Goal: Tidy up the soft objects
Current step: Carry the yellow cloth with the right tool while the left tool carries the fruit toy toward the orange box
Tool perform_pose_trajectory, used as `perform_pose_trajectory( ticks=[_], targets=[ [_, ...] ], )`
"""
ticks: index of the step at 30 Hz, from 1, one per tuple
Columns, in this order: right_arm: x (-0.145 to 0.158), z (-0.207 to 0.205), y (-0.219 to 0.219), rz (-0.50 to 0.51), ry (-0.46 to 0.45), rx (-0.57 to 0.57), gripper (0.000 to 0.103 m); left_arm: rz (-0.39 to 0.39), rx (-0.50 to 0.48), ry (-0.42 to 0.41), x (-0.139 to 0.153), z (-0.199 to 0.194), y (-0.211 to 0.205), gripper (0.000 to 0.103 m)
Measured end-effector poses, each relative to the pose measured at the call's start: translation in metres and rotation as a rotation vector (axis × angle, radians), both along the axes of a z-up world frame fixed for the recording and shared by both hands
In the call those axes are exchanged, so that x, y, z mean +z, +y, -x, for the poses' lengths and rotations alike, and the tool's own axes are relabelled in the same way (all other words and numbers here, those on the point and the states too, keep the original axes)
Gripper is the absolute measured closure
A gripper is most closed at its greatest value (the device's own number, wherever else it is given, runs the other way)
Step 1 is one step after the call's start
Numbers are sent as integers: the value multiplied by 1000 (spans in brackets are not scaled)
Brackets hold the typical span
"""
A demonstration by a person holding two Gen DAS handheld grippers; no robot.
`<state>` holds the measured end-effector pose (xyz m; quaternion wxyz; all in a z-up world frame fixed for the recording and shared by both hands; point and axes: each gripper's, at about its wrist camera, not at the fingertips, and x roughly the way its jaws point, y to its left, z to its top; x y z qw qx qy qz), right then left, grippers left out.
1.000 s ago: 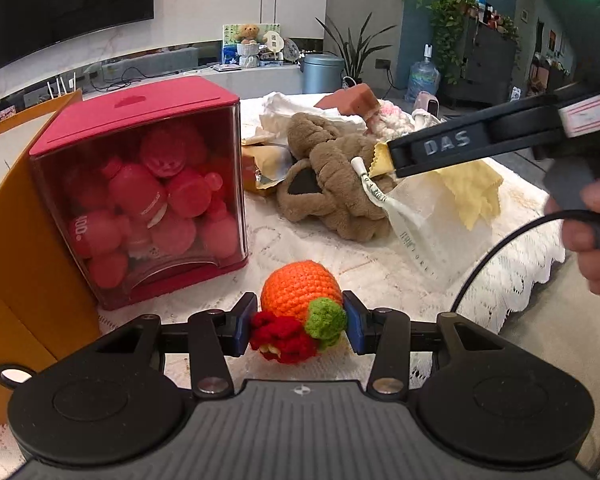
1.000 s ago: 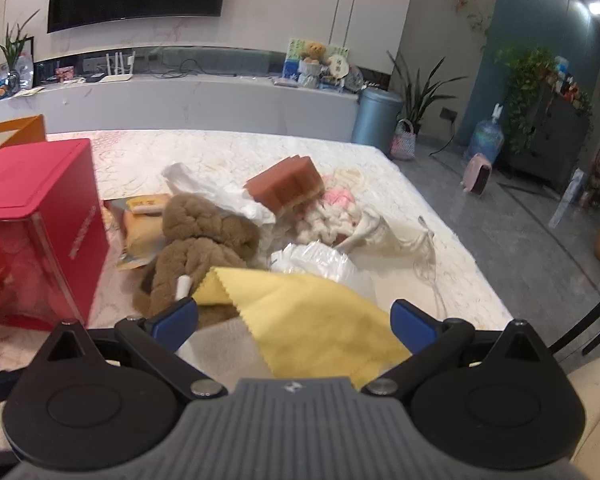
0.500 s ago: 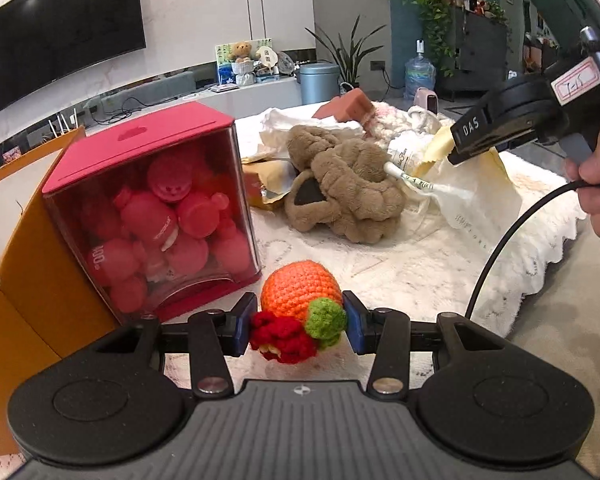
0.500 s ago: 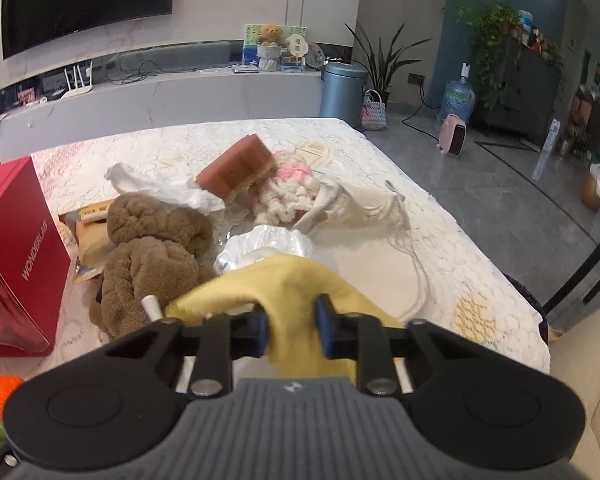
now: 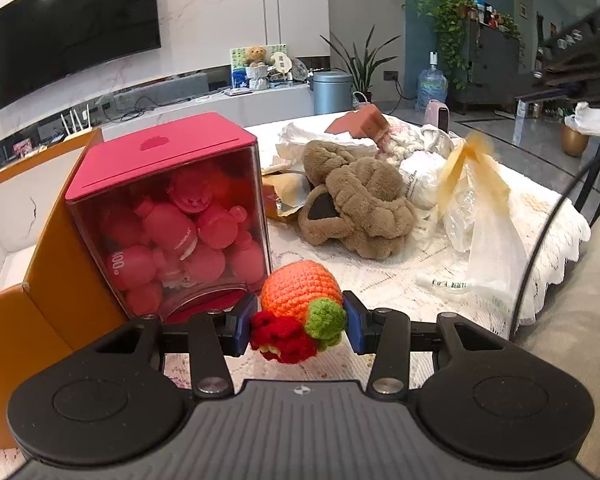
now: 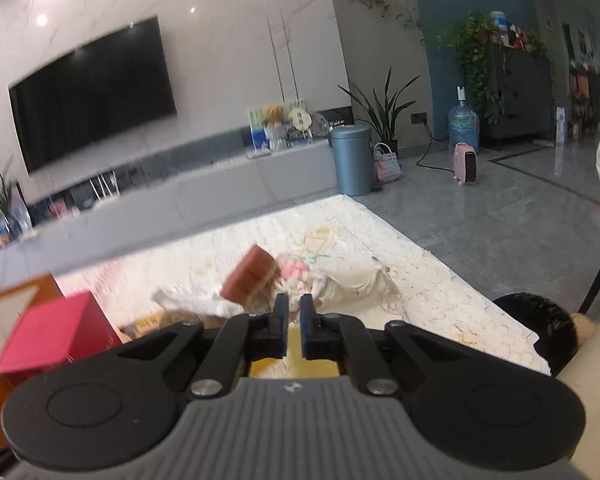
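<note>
My left gripper [image 5: 298,322] is shut on a crocheted orange fruit toy [image 5: 298,292] with red and green bits, held just above the lace tablecloth [image 5: 396,276] in front of the red box [image 5: 168,208]. My right gripper [image 6: 294,320] is shut on a yellow cloth [image 6: 292,362] that hangs below its jaws, raised high above the table. In the left wrist view the yellow cloth [image 5: 466,172] appears blurred, hanging at the right. A brown plush toy [image 5: 360,204] lies mid-table.
A brown sponge block [image 5: 358,122], pink-white knit item [image 6: 296,270], white bags [image 5: 418,178] and a clear plastic bag [image 5: 488,252] are heaped behind the plush. An open orange cardboard box [image 5: 40,272] stands at the left. The table edge [image 5: 548,280] drops off at the right.
My right gripper has closed on the yellow cloth and lifted it up and away from the pile. My left gripper keeps the orange toy and has pulled back slightly.
</note>
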<state>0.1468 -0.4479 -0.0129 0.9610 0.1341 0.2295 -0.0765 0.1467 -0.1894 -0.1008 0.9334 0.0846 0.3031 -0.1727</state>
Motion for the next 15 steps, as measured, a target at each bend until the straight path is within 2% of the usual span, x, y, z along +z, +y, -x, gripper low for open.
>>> perform_pose_trajectory(
  ticks=[3,5,6,7,8,9,10,12,15],
  targets=[
    [-2,-1,0,30,34,-3,101,5,7,9,2,-2,0,51],
    [-7,-5,3,61,73,-5,97,2,8,0,4,-1,-1,51],
    [-11,-8,5,68,101,1,91,-2,4,-3,4,0,-1,51],
    [-15,-11,6,68,120,6,69,-4,1,-6,4,1,-2,51],
    [-19,-13,7,59,132,10,56,-3,-2,-7,5,1,-2,51],
    [-22,-16,7,44,135,12,36,-1,-4,-7,5,1,-3,51],
    [-26,-18,8,24,134,14,29,0,-2,-4,5,2,-3,51],
    [-32,-25,10,-16,149,9,29,-1,-2,0,5,1,-3,51],
    [-42,-35,14,-40,168,-26,22,0,-5,-2,6,1,-2,51]
  ],
)
